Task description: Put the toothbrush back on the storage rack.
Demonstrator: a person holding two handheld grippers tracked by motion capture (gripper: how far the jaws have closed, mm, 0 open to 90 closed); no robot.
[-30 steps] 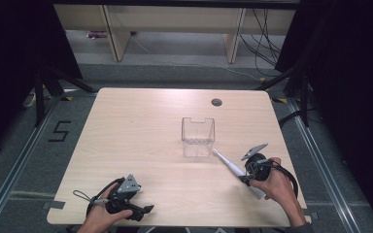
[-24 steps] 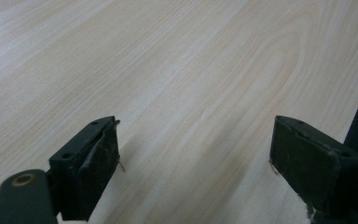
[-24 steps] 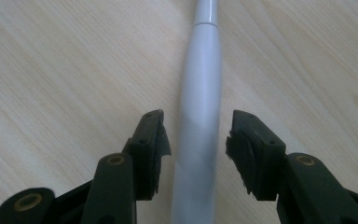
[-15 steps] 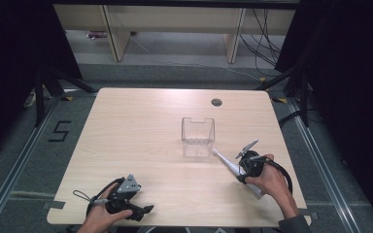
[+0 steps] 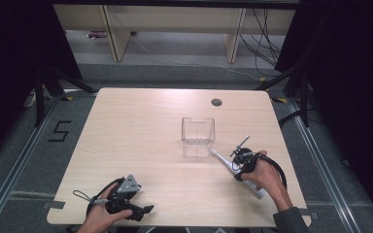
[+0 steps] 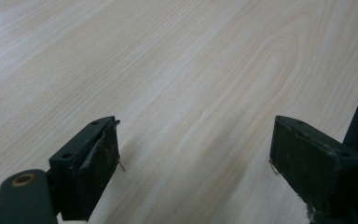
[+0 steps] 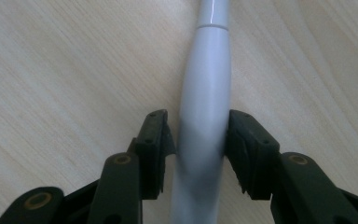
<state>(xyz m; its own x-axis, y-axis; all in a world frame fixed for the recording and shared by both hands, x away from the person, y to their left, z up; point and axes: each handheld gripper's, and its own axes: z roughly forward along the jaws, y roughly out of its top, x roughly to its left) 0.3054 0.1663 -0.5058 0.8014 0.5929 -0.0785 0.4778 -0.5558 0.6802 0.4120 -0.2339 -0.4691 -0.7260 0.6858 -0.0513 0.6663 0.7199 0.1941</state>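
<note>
The pale wooden surface (image 5: pixel 141 126) carries a clear open-topped plastic box (image 5: pixel 198 136) slightly to the 3 o'clock side of its centre, and a slim white handle (image 7: pixel 205 98), perhaps an electric toothbrush, lying just off the box toward 4 o'clock, its tip near the box's base. The right gripper (image 7: pixel 198 144) has its 2 jaws closed narrowly on the thick middle of that handle, pads against both sides. The left gripper (image 5: pixel 126 201) rests at about 7 o'clock with jaws wide apart and nothing between them. The likely trouble is the handle itself: it is smooth, rounded and tapered, so it could twist or slide through the pads as it comes up. Its long tip could also catch the box's wall and shove or tip that light container, since nothing braces it.
</note>
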